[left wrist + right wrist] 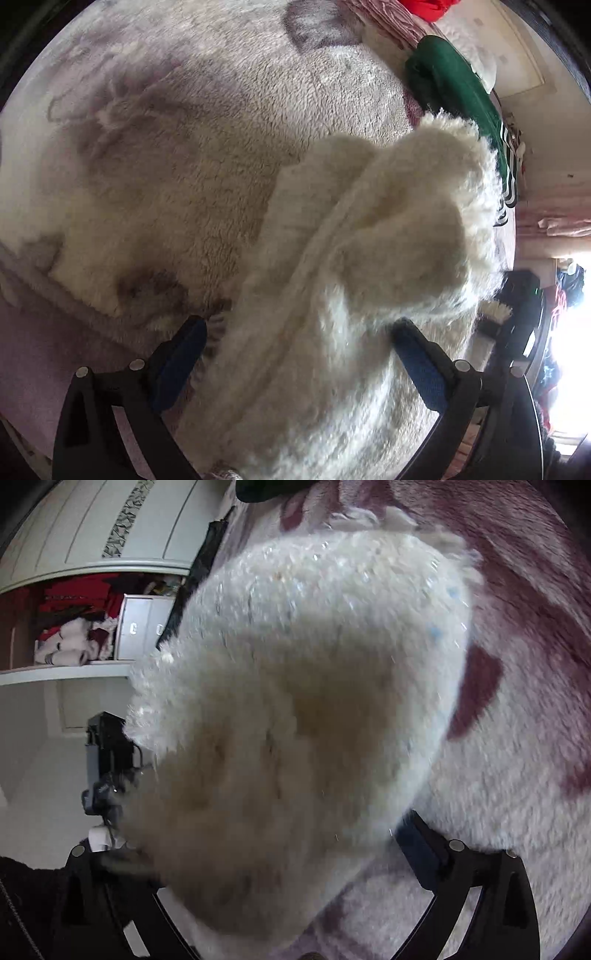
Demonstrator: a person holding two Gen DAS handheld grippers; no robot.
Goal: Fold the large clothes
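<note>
A white fluffy garment (369, 240) lies bunched on a plush cream and mauve blanket (166, 166). My left gripper (299, 347) points down at it, open wide. The fabric runs between the blue pads (177, 365), and the left pad stands clear of it. In the right wrist view the same garment (295, 701) fills the middle, blurred. My right gripper (266, 849) is open wide around it. Its right finger (421, 853) shows beside the fur; the left finger is hidden under the fabric. The other gripper's black body (107, 768) shows at the garment's left edge.
A dark green garment (454, 88) and a red one (421, 7) lie at the blanket's far edge. Beyond the bed stands a white wardrobe with an open shelf (74, 627) of red and white clothes. A bright window (572, 350) glares at the right.
</note>
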